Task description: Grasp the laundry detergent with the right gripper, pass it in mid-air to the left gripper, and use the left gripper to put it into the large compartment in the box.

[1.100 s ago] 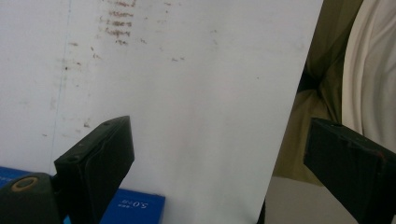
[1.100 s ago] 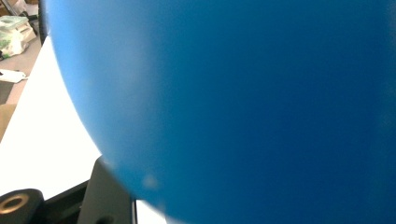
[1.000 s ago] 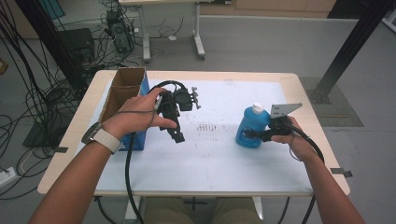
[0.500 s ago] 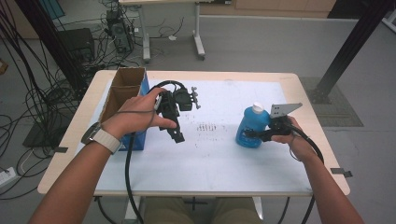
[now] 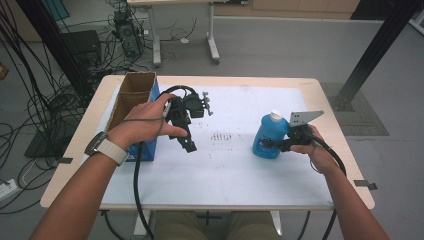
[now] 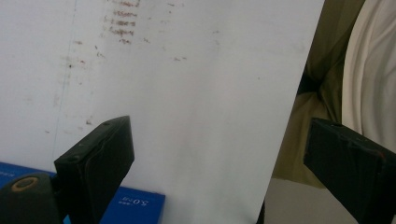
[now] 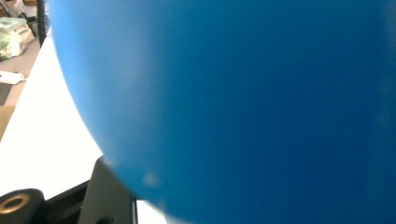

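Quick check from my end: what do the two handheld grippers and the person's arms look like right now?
Both grippers are black. The left gripper trails a thick black cable; its jaw pads are blocky. The right gripper carries a grey three-cornered plate with small holes and a black cable. Forearms are unsleeved; a watch with a pale band sits on the left wrist.

A lab or workshop: tangled black cables on the grey floor, a black metal frame post, a second white-legged workbench.
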`<state>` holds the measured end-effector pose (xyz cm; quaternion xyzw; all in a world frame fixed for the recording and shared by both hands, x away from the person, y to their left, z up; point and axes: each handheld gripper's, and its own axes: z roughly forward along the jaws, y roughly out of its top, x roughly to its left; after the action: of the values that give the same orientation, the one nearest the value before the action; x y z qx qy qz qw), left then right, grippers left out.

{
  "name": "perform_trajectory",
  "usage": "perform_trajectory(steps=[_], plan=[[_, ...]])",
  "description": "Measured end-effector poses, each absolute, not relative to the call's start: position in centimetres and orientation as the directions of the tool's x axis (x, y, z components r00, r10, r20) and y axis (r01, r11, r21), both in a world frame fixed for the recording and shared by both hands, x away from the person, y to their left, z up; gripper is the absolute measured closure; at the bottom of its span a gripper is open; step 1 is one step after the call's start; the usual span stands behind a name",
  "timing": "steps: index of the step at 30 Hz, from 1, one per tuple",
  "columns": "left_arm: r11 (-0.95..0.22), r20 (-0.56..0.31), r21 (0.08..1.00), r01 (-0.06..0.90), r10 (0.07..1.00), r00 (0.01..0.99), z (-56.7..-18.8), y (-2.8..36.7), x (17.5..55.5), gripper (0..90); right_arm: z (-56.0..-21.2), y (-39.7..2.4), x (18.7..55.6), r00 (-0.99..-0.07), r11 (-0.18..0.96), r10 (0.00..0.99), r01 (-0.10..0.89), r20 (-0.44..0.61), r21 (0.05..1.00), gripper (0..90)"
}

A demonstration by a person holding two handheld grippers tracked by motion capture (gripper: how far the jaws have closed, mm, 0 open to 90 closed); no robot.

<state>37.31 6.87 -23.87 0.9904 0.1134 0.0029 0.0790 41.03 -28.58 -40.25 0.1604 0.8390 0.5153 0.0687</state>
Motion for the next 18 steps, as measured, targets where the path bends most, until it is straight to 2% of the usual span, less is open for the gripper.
perform_trajectory(steps=[14, 18], plan=[[-0.959, -0.002, 0.166, 0.231, 0.234, 0.972, -23.4, 7.0, 37.1, 8.6, -39.8, -28.8, 40.9, -0.934, 0.413, 0.355, 0.2, 0.045, 0.889, 44.3], [-0.959, 0.007, 0.168, 0.229, 0.233, 0.972, -23.1, 6.8, 37.0, 8.4, -38.7, -28.7, 40.6, -0.939, 0.407, 0.342, 0.182, 0.036, 0.895, 44.3]])
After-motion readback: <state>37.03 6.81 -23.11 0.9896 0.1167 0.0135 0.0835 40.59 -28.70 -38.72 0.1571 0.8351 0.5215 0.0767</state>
